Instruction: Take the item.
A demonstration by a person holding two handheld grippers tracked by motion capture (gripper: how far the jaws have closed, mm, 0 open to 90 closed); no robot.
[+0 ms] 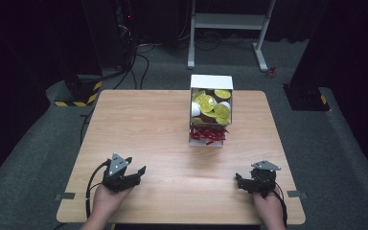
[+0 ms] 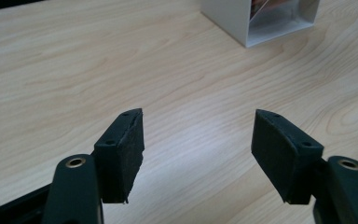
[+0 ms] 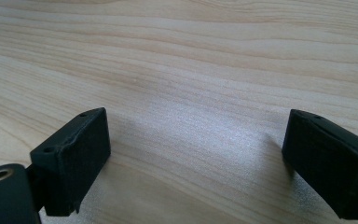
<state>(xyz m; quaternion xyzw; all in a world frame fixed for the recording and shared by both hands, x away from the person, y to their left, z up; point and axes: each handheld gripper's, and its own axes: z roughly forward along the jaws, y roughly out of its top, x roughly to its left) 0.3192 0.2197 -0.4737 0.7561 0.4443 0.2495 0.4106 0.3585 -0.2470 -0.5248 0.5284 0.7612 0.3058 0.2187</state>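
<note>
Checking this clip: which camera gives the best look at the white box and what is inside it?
The high view: the white box sits at the table's far middle, open side up, showing yellow-lidded cups and red shreds at its near end. The left gripper view catches just one white corner of it at the top edge, contents unclear.

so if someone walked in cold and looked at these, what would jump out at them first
Probably the white box at the far middle of the wooden table, packed with yellow-green lidded cups and red shredded paper spilling at its near end. After that, the two black grippers at the near edge, the left gripper and the right gripper, both with jaws spread wide over bare wood.
</note>
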